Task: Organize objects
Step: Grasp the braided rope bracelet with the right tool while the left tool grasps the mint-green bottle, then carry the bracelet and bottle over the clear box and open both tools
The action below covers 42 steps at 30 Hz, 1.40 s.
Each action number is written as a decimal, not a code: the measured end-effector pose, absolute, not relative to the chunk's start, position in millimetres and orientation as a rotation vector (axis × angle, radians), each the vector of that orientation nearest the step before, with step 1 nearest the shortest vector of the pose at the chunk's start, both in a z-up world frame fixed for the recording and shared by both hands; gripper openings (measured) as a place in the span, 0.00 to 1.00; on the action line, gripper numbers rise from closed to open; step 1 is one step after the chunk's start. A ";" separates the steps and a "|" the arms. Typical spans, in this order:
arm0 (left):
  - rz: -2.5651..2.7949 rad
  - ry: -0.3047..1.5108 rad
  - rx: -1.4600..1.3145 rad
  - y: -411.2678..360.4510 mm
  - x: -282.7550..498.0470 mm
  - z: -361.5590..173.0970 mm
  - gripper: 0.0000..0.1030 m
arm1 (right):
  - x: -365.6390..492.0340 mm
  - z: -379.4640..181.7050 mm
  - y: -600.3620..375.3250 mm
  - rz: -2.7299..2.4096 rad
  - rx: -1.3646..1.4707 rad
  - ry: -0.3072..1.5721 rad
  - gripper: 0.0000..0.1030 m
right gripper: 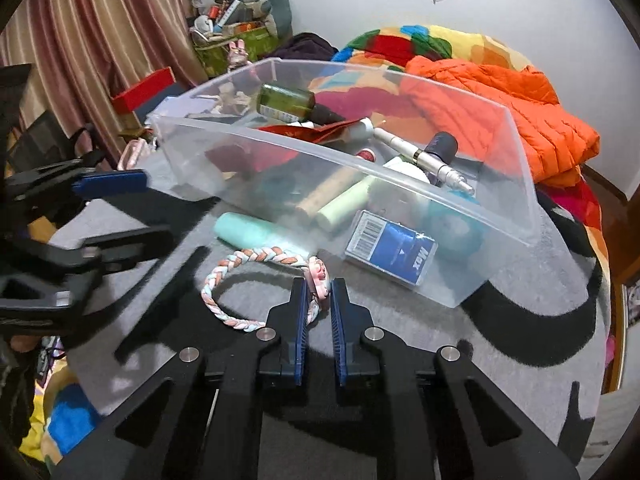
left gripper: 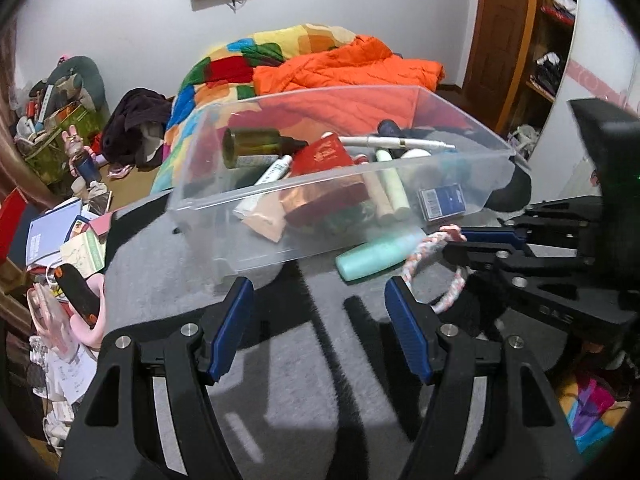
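We judge it mostly done; bin [right gripper: 516, 184] on the grey mat already holds bottles, tubes, a box; our right gripper [right gripper: 318, 285] pinches the headband [right gripper: 240, 258] just outside the bin; mint tube [right gripper: 256, 232] beside it also left; left gripper [left gripper: 319, 294] spread, empty.

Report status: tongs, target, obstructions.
Right tongs shut on braided pink-and-white headband. Left tongs open, empty. Clear plastic bin directly ahead; mint-green tube lies beside headband.
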<state>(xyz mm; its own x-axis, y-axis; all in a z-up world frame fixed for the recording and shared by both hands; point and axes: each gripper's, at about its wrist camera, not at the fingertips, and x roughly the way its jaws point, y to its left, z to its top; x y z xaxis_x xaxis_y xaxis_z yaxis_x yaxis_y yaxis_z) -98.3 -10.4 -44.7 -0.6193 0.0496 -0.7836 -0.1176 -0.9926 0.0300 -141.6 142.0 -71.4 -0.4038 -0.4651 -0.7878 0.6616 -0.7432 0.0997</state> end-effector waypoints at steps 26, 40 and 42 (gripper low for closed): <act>2.727 -0.100 -1.613 35.3 -157.1 -76.3 0.71 | -145.0 -50.7 235.8 -2.239 1.055 0.010 0.10; 2.729 -0.066 -1.489 22.4 -108.9 -58.9 0.71 | -141.5 -34.2 223.1 -2.223 1.010 0.015 0.10; 2.742 -0.055 -1.447 21.6 -103.1 -49.8 0.71 | -143.7 -28.8 220.2 -2.223 0.998 0.010 0.10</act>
